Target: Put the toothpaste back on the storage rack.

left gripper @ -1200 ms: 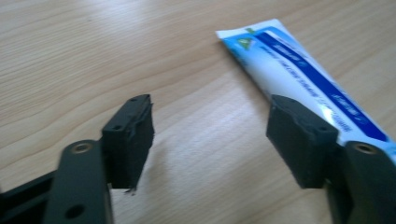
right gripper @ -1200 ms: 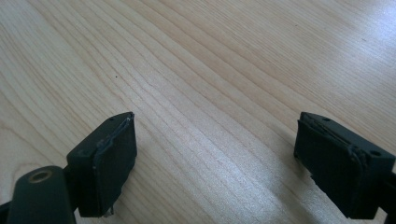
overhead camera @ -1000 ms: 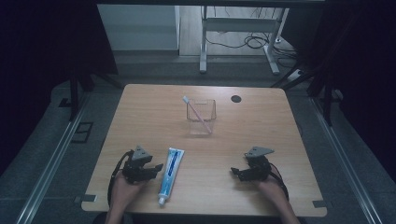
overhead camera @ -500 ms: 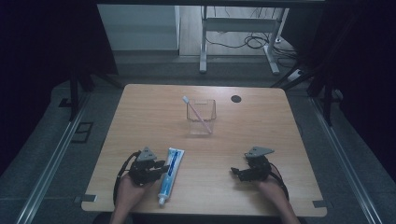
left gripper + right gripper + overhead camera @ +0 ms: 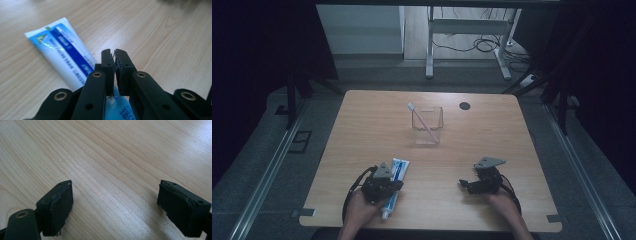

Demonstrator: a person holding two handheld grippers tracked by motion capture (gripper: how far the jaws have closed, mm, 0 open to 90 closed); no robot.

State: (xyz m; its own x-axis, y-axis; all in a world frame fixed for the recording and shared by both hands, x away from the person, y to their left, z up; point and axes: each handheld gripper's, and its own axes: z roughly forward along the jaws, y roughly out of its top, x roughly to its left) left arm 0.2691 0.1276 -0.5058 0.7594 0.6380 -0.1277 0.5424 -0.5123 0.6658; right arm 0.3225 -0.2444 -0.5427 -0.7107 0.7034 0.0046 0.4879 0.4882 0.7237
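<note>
Left hand-held gripper [image 5: 394, 183] over toothpaste tube [image 5: 397, 170]

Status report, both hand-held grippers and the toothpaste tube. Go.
Left hand-held gripper shut on toothpaste tube, tube flat on table. Right hand-held gripper open, nothing between jaws. Nothing in the way.

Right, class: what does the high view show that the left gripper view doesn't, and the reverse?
High view: a clear square plastic cup holding a pink toothbrush, and the right gripper, open. Left gripper view: blue lettering on the white-and-blue toothpaste tube; the left gripper, jaws just closed, tips nearly touching, nothing visible between the tips. Both: that tube, that gripper and the light wooden table.
</note>
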